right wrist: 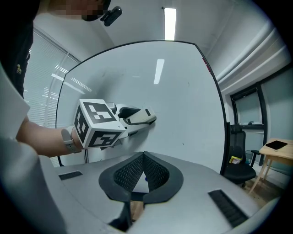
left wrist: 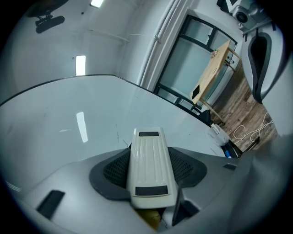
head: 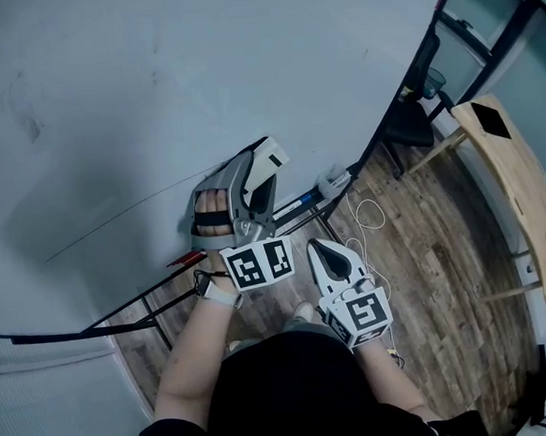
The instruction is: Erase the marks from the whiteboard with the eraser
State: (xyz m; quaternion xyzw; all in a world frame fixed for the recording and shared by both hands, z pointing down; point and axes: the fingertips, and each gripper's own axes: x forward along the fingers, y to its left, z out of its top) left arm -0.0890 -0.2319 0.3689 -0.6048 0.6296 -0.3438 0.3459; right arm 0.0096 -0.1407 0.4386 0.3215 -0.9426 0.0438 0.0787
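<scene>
The whiteboard [head: 150,90] fills the upper left of the head view; it bears a faint thin line [head: 113,215] and a grey smudge [head: 30,120]. My left gripper [head: 259,178] is shut on a cream eraser [head: 270,158], whose end is at the board's lower part. In the left gripper view the eraser [left wrist: 149,164] lies lengthwise between the jaws, with tiny dark marks [left wrist: 117,135] on the board just beyond it. My right gripper [head: 317,246] hangs lower, away from the board, shut and empty. The right gripper view shows the eraser [right wrist: 140,116] against the whiteboard [right wrist: 183,105].
Markers lie on the board's tray [head: 302,203], with a red one [head: 187,259] further left. A black chair [head: 416,116] and a wooden table [head: 514,175] stand to the right. A white cable [head: 367,214] lies on the wood floor.
</scene>
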